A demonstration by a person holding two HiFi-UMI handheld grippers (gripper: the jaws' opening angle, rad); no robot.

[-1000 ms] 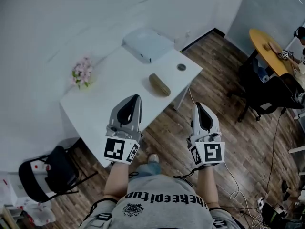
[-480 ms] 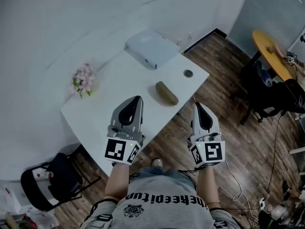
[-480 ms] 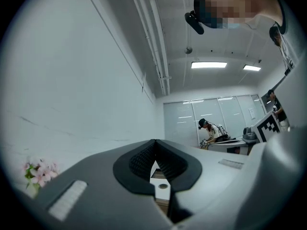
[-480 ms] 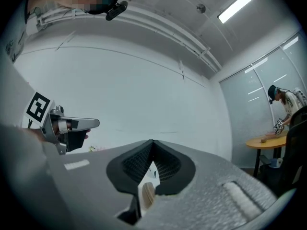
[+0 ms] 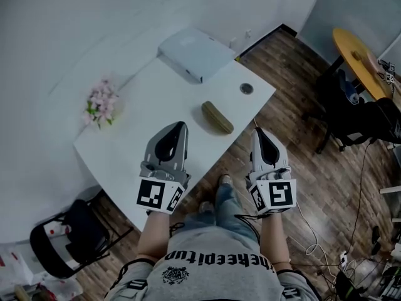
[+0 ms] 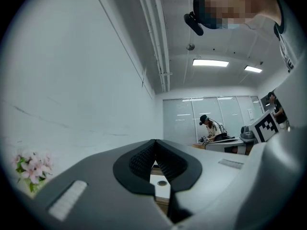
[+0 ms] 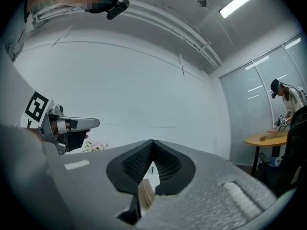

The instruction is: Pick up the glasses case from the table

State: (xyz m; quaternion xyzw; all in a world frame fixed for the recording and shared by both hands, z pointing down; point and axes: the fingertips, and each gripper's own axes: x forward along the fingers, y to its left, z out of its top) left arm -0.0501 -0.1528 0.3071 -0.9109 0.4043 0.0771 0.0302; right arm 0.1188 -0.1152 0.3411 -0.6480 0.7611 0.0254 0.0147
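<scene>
The olive-green glasses case (image 5: 217,117) lies on the white table (image 5: 138,127), near its front right edge. My left gripper (image 5: 177,128) hovers over the table's front part, left of the case and short of it, with its jaws shut and nothing between them. My right gripper (image 5: 258,134) hangs over the wood floor just off the table's edge, to the right of the case, also shut and empty. In the left gripper view the pads of the left gripper (image 6: 155,143) meet. In the right gripper view those of the right gripper (image 7: 152,143) meet too.
A white box-like device (image 5: 195,54) sits at the table's far end, pink flowers (image 5: 100,102) at its left, a round cable hole (image 5: 246,88) at its right. A black chair (image 5: 66,237) stands at the lower left. A yellow round table (image 5: 360,58), dark chairs and floor cables lie to the right.
The person has stepped closer to the table, and a foot now shows by its edge. Both grippers have moved forward together and stayed shut. The case has not moved.
</scene>
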